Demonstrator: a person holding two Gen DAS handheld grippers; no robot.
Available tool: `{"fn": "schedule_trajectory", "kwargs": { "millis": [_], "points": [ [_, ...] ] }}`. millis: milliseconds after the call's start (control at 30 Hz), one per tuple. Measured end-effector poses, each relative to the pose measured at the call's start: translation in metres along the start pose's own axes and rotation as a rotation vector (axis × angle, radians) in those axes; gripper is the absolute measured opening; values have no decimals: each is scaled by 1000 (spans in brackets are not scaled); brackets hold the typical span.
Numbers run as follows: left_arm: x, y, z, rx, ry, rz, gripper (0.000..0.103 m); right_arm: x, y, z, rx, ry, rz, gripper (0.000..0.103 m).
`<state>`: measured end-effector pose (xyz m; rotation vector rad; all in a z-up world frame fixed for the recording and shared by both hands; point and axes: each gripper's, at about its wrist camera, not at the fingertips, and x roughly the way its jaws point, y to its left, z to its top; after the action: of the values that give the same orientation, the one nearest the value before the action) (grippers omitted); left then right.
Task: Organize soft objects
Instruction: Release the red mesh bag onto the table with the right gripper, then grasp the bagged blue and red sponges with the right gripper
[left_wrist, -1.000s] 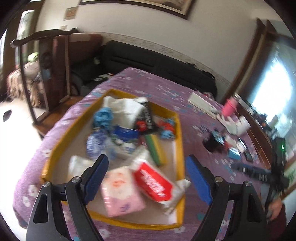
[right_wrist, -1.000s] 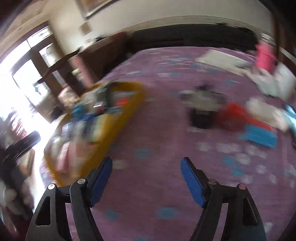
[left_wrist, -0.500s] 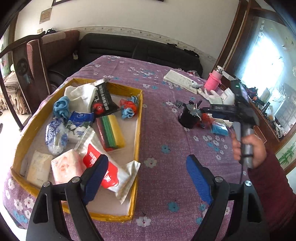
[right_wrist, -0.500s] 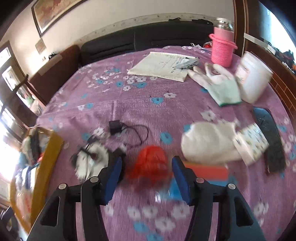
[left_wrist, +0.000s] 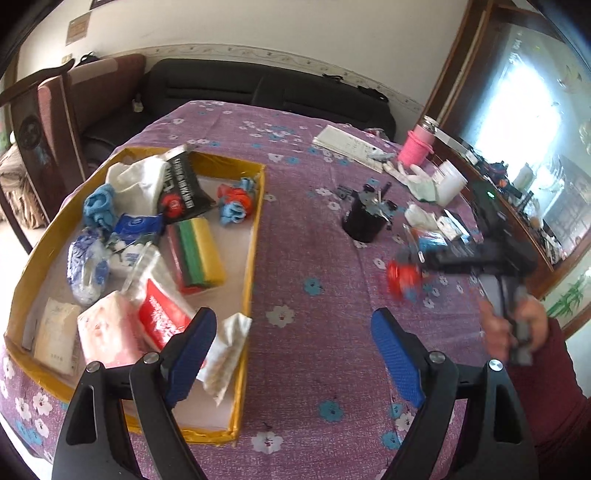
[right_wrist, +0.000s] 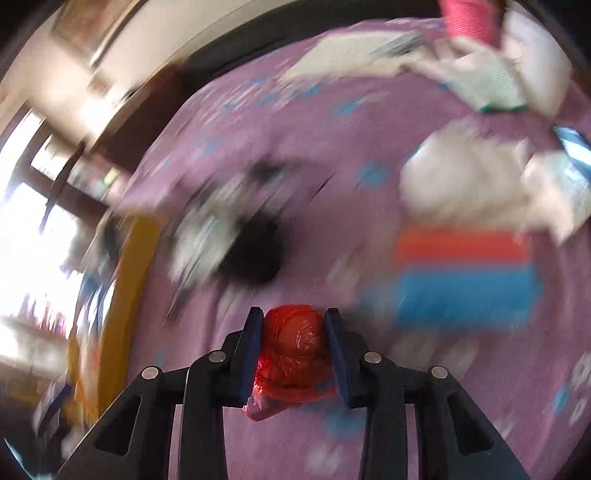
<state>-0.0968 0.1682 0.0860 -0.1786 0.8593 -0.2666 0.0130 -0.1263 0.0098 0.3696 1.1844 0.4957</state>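
The right hand-held gripper (right_wrist: 293, 341) is clamped on a red bundle (right_wrist: 295, 350) wrapped in crinkly plastic; the blue pads press its two sides at the lower centre of the right wrist view. Everything behind it there is smeared by blur: a black cup (right_wrist: 255, 254) in the middle, a red and blue block (right_wrist: 465, 273) at the right, and white cloth (right_wrist: 469, 184) above that.

In the left wrist view the same red bundle (left_wrist: 402, 277) shows at the right of centre, blurred, at the tip of the right hand-held gripper (left_wrist: 410, 275), above the purple flowered cloth of the desk (left_wrist: 310, 251). The person's hand (left_wrist: 513, 325) grips its handle at the right edge of the frame.

The left hand-held gripper (left_wrist: 291, 354) stands wide open at the bottom of that frame, with nothing between its blue pads. Its left pad overlaps the near right corner of a yellow tray (left_wrist: 255, 236) that fills the left half. The tray holds a striped sponge (left_wrist: 195, 254), a red packet (left_wrist: 162, 317), a pink tissue pack (left_wrist: 107, 336), a black pouch (left_wrist: 183, 188) and a white cloth (left_wrist: 138, 181). The black cup (left_wrist: 362, 221) stands on the desk in the upper middle, with a pink bottle (left_wrist: 415, 147) further up.
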Motion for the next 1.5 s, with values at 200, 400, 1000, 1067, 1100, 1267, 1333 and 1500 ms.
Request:
{"fn": "schedule_trajectory", "kwargs": {
  "millis": [200,400,1000,1067,1100,1267,1333,1500],
  "points": [
    [6,-10,-2,26,13,-26,85,-75,-14,-16,12,-269,-164,74],
    [10,-24,-7,51,33,-42,85,-79,-54,17,114,-347,-441,75],
    [33,-36,-10,59,90,-56,85,-41,8,-37,-165,-14,-250,71],
    [35,-41,-12,70,100,-62,85,-43,20,-35,-224,-84,-361,78],
    [36,-44,-14,81,104,-63,85,-41,24,-32,-241,-107,-378,80],
    [34,-57,-18,150,115,-49,85,-9,31,-12,-284,-94,-367,82],
    [36,-61,-19,173,123,-40,85,6,28,-6,-283,-83,-394,83],
    [50,-72,-19,212,149,-33,85,-9,12,-15,-221,-92,-357,60]
  ]
}}
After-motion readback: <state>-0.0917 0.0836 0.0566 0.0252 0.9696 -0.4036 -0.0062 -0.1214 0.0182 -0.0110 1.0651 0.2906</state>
